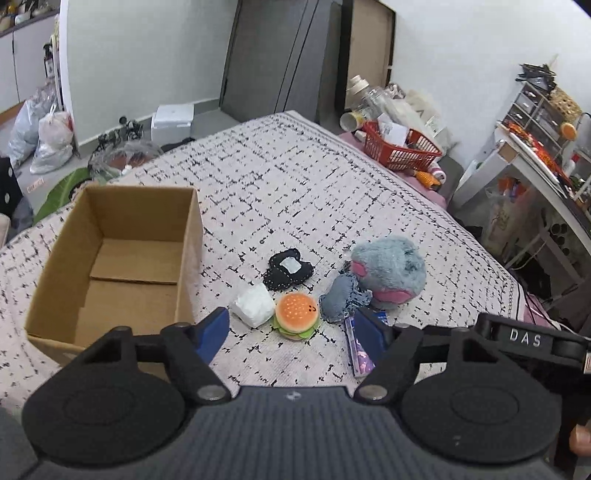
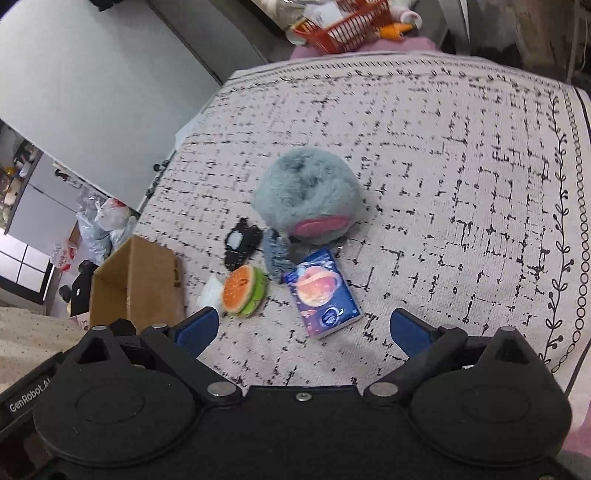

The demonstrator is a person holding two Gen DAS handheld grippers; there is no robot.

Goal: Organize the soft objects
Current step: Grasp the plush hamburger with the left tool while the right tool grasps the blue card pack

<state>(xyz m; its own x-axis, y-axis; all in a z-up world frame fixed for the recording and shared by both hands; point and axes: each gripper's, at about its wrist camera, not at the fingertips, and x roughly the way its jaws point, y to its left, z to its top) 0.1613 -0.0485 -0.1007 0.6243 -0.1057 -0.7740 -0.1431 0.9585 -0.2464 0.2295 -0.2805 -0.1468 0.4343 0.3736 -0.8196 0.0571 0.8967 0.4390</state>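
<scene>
Soft objects lie in a cluster on the patterned bedspread point(image 1: 295, 177): a fluffy grey plush with pink patches point(image 1: 388, 273) point(image 2: 308, 195), a small denim pouch point(image 1: 341, 299) point(image 2: 275, 254), a black stitched pouch point(image 1: 288, 271) point(image 2: 240, 247), a white soft cube point(image 1: 254, 306) point(image 2: 210, 291) and a burger toy point(image 1: 297, 314) point(image 2: 243, 290). A blue planet-print pack point(image 2: 323, 291) point(image 1: 358, 347) lies nearest. An open empty cardboard box point(image 1: 122, 258) point(image 2: 136, 291) stands to the left. My left gripper point(image 1: 295, 328) is open above the burger's near side. My right gripper point(image 2: 303, 328) is open, near the pack.
A red basket point(image 1: 400, 146) point(image 2: 343, 33) with clutter sits at the bed's far corner. Shelves and a desk point(image 1: 535, 140) stand to the right. Bags point(image 1: 51, 136) and a white box point(image 1: 173, 122) lie on the floor beyond the bed.
</scene>
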